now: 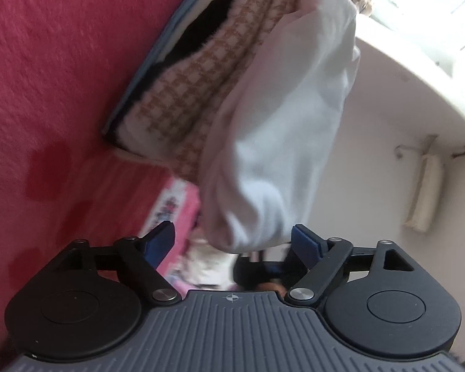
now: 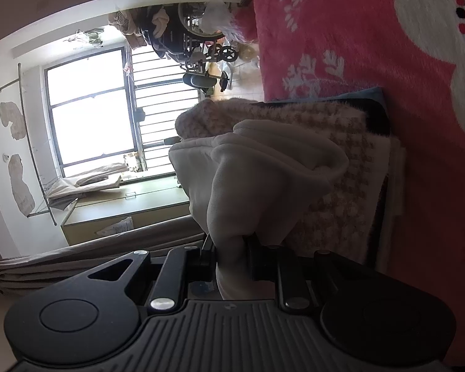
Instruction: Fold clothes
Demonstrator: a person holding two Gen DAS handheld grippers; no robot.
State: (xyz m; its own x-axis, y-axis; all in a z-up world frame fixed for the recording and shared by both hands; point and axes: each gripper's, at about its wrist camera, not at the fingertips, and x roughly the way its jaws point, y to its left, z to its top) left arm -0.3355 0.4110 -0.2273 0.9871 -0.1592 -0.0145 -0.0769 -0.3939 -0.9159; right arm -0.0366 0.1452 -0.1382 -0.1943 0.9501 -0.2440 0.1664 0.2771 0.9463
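Observation:
A white garment (image 1: pixel 279 124) hangs bunched in front of a stack of folded clothes topped by a beige-and-white houndstooth knit (image 1: pixel 201 77), with black and blue layers beneath. The stack lies on a pink fleece blanket (image 1: pixel 62 62). My left gripper (image 1: pixel 232 240) is open, its blue pads (image 1: pixel 161 238) wide apart, and the garment's lower end sits between them without being pinched. In the right wrist view my right gripper (image 2: pixel 231 248) is shut on a fold of the same white garment (image 2: pixel 248 170), which drapes over the houndstooth knit (image 2: pixel 341 155). Both views are rolled sideways.
The pink blanket (image 2: pixel 356 31) carries white leaf and flower prints. Beyond the bed are a bright barred window (image 2: pixel 90 108), a low cabinet (image 2: pixel 124 210), a beige curtain (image 2: pixel 93 257) and a cluttered wheeled frame (image 2: pixel 201 37). A cream cloth on a wall rail (image 1: pixel 424 192) hangs on the white wall.

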